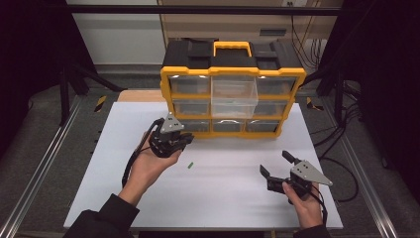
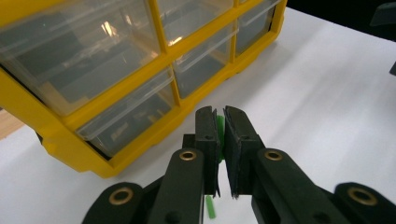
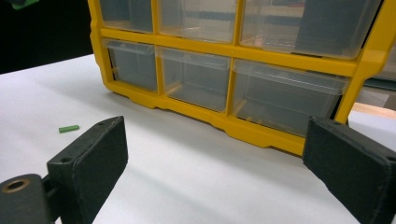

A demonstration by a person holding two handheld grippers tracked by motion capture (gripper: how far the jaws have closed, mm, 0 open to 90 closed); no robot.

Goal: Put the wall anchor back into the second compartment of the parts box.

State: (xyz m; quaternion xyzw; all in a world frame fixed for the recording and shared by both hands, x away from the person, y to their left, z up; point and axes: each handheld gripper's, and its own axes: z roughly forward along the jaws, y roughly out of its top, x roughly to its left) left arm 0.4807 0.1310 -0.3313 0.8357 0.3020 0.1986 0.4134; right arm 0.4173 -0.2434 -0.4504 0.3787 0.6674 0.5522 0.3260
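My left gripper (image 1: 187,139) hangs just above the white board, in front of the yellow organiser's (image 1: 233,74) lower left corner. In the left gripper view its jaws (image 2: 222,113) are shut on a small green piece (image 2: 219,127), which stands upright between the pads. A second green piece (image 1: 189,165) lies flat on the board just below and right of that gripper; it is the green piece (image 2: 210,206) under the jaws and the green piece (image 3: 68,128) at the left. My right gripper (image 1: 276,164) rests low at the front right, open and empty (image 3: 217,140), facing the organiser.
The organiser holds several clear drawers; the top middle drawer (image 1: 234,96) is pulled out towards me. The white board (image 1: 223,198) covers the table. Metal rails run along both sides, and cables trail at the right.
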